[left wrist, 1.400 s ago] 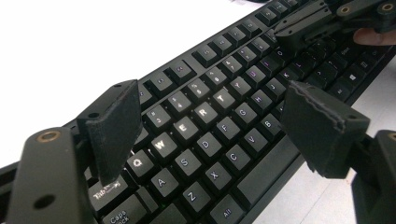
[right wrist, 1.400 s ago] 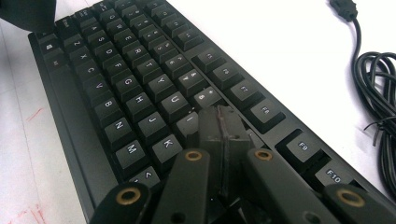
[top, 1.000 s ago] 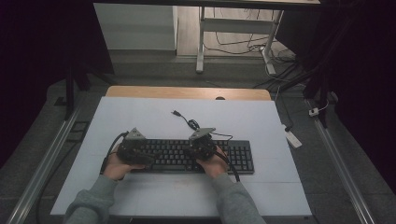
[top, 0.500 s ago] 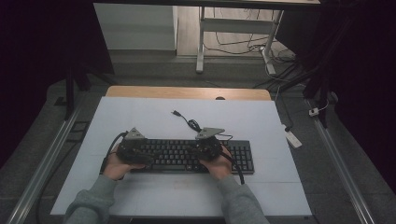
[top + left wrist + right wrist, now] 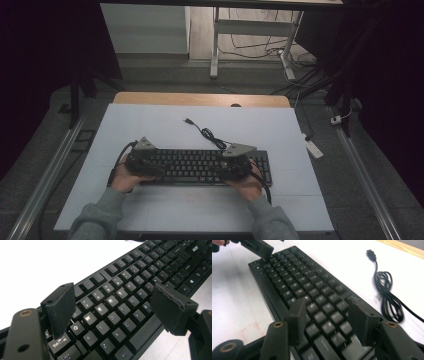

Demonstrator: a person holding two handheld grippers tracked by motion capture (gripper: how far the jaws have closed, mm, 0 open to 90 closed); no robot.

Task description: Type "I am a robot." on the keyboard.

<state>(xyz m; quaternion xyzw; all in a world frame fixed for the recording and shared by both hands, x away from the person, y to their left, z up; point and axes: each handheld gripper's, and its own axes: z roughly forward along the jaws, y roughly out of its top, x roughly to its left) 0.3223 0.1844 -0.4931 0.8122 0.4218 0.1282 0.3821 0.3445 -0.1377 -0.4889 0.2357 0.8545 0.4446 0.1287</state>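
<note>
Two grippers hover over the keyboard (image 5: 200,166) at the counter's (image 5: 150,125) six o'clock: left gripper (image 5: 112,307) released, right gripper (image 5: 325,315) jaws just opened, nothing between. Next, probably, pressing a key, needing careful aim.

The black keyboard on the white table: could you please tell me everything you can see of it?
The black keyboard is a full-width plastic board with white-lettered keys, lying flat across the near half of the white table. Its black cable lies partly coiled behind it, the plug loose on the table. The left gripper hovers open over the Q-W-E-R keys; the right gripper, whose jaws have just been opening, stands open above the other end, nothing between them.
</note>
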